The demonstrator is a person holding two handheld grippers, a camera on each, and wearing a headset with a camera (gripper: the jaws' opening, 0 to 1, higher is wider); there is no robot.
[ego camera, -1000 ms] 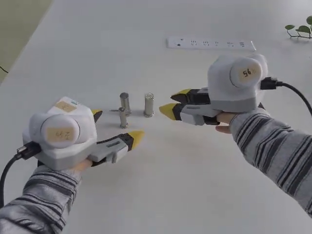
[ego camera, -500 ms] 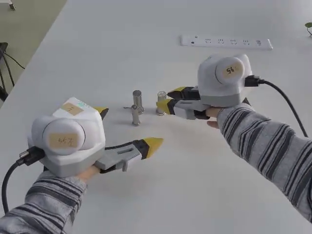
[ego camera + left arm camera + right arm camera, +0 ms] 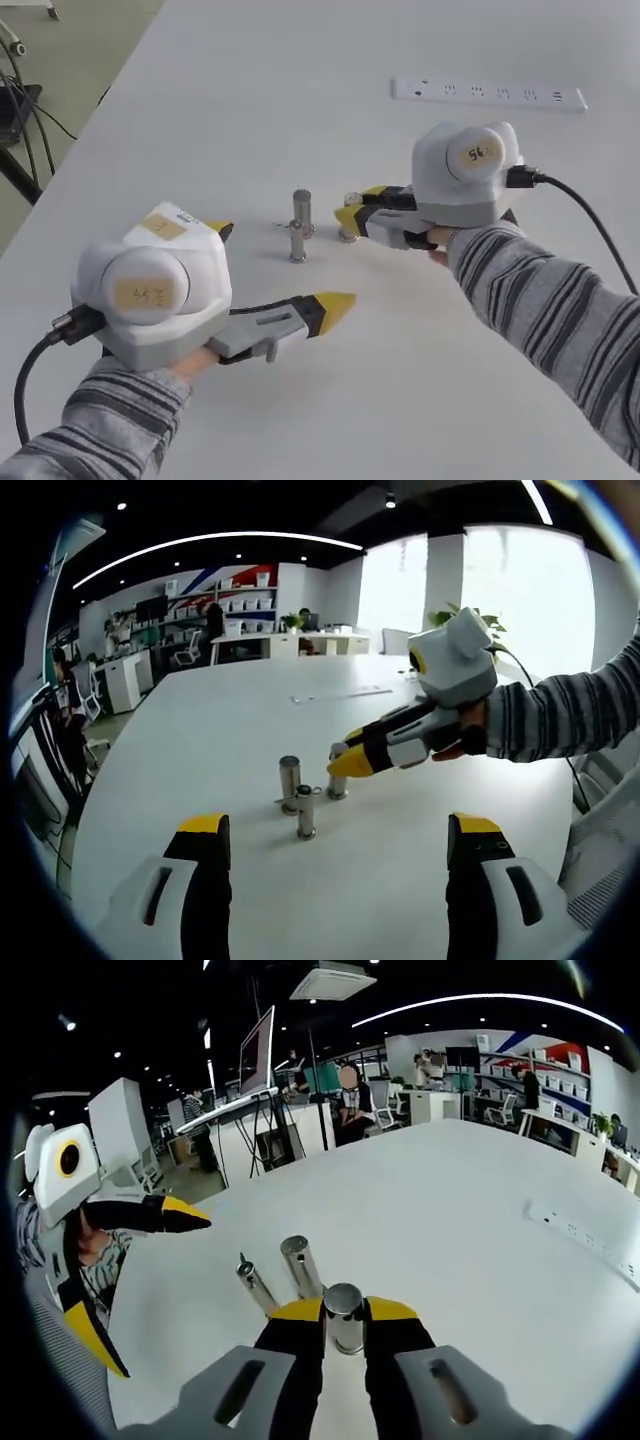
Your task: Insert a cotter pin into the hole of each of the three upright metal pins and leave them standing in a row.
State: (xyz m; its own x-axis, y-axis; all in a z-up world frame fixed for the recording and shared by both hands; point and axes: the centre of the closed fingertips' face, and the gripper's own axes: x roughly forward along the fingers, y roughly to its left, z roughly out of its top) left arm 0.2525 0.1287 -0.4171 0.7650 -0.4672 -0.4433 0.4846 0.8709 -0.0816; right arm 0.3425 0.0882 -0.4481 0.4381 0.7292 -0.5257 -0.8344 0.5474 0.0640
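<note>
Left gripper (image 3: 338, 830): jaws were wide apart, nothing held. Ahead of its tips and centred between them stood a metal pin (image 3: 306, 813) with a cotter pin (image 3: 316, 792) sticking out near its top, and a bare pin (image 3: 289, 783) just behind. Right gripper (image 3: 345, 1312): its own view showed the jaws closed on the third pin (image 3: 343, 1318), upright between the tips. In the head view the yellow tips mostly hid that pin. Power strip (image 3: 487, 95) lay far beyond.
</note>
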